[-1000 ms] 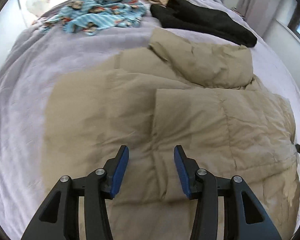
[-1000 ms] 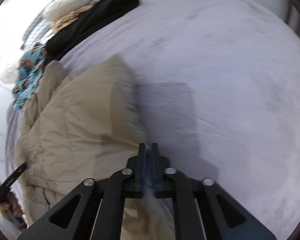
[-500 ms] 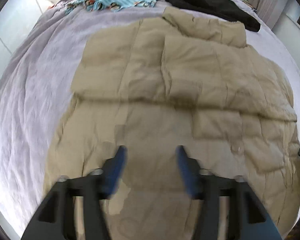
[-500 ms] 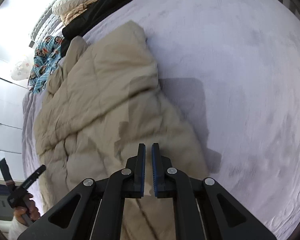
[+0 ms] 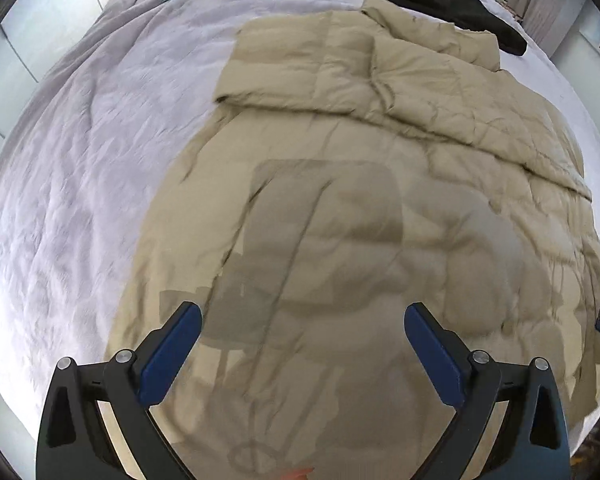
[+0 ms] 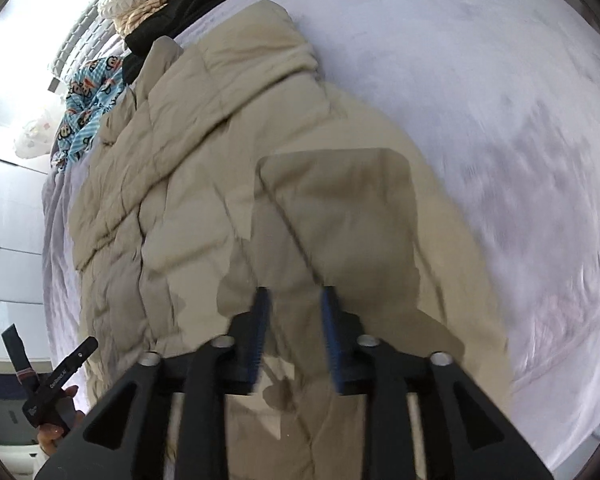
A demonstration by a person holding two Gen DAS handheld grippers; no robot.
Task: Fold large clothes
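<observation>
Lilac bed (image 5: 80, 152); both tools opening, tilted steeply over coat (image 5: 340, 220).

Your left gripper (image 5: 302, 344) points steeply down, its blue-padded fingers (image 5: 168, 356) opening wide with nothing caught between them. Your right gripper (image 6: 294, 340) tilts down too, its fingers (image 6: 256, 332) opening, gap clear, nothing pinched. Your left hand (image 6: 58, 416) shows wrapped around its handle.
</observation>
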